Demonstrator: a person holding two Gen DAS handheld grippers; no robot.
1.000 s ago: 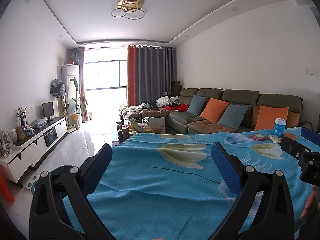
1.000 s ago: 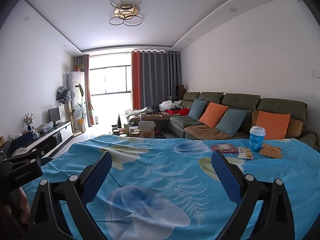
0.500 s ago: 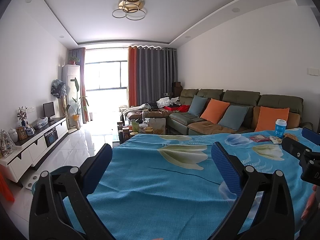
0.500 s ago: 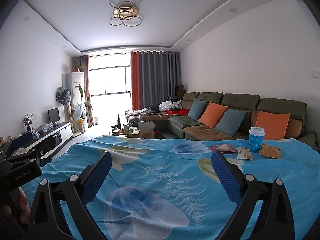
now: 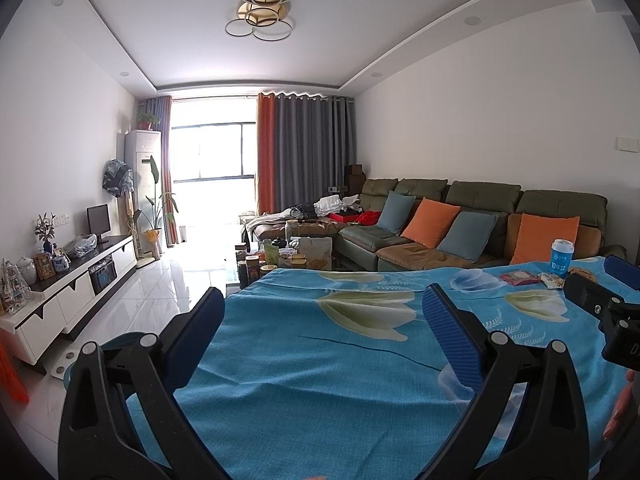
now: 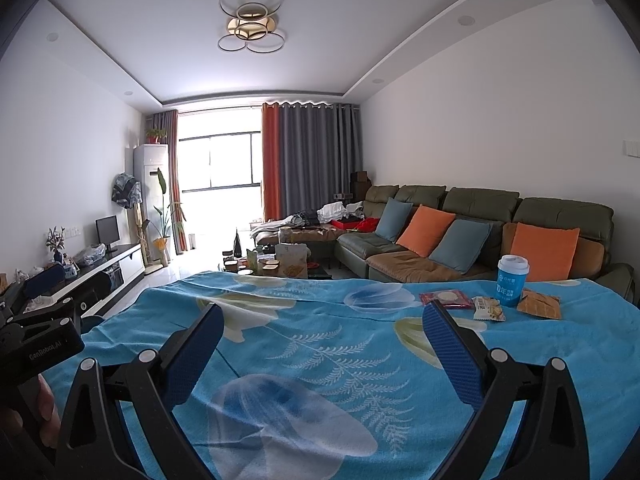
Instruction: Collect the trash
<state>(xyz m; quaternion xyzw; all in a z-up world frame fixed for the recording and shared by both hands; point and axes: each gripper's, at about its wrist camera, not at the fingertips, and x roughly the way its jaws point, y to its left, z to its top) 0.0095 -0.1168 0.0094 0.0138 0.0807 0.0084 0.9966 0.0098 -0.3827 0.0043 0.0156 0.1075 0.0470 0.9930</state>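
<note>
Trash sits clustered at the far right of the blue-cloth tabletop (image 6: 320, 344): red wrapper (image 6: 446, 299), snack packet (image 6: 488, 309), brown wrapper (image 6: 539, 305), blue cup (image 6: 512, 286). It lies ahead-right of the right tool (image 6: 320, 334), which is nearer; the left tool (image 5: 322, 322) is well apart. Both tools gape wide, empty. Wrappers seem flat, long axes roughly crosswise.
</note>
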